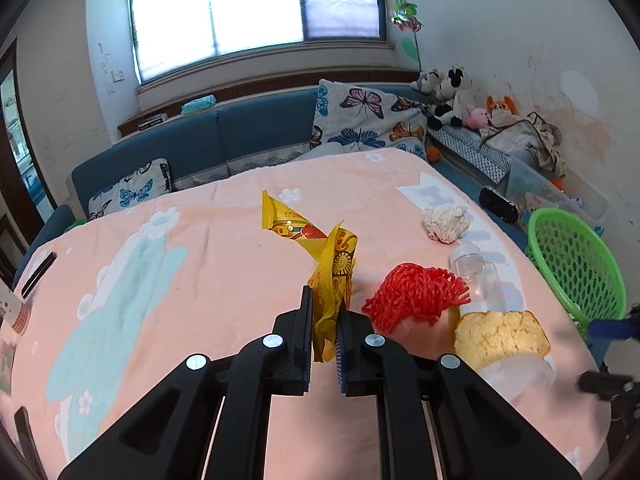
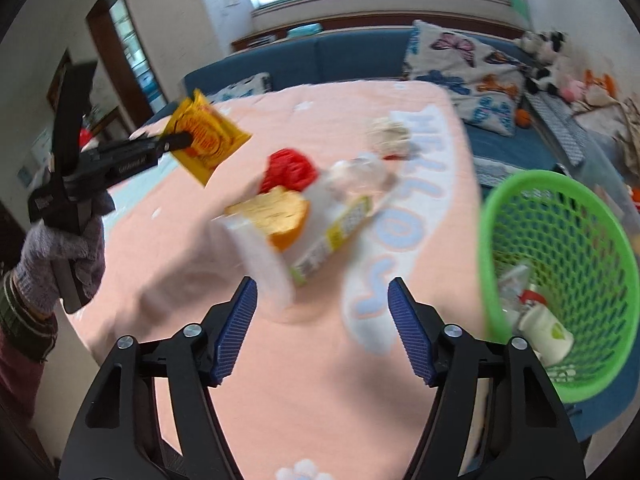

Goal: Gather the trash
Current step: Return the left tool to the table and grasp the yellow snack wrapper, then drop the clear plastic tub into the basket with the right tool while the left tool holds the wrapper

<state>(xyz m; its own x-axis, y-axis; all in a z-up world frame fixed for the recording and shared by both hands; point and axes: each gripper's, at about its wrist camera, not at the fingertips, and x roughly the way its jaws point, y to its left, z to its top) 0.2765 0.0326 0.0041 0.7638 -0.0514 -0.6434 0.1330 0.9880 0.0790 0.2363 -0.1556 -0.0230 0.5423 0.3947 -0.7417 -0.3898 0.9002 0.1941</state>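
Observation:
My left gripper [image 1: 325, 320] is shut on a crumpled yellow wrapper [image 1: 334, 276] and holds it above the pink tablecloth [image 1: 180, 280]. It also shows in the right wrist view [image 2: 180, 140], raised at the left with the yellow wrapper [image 2: 208, 140]. My right gripper [image 2: 322, 300] is open and empty above the table's near part. A green mesh basket [image 2: 560, 248] stands at the right table edge and holds a white cup and other trash. On the table lie a red net [image 1: 412, 296], a clear plastic bottle [image 1: 476, 276], a bread packet [image 1: 500, 340] and a crumpled white tissue [image 1: 446, 222].
A second yellow wrapper [image 1: 288, 224] lies mid-table. A blue sofa [image 1: 240, 132] with butterfly cushions runs behind the table. Plush toys and a clear storage box sit at the far right. A black remote [image 1: 38, 274] lies at the table's left edge.

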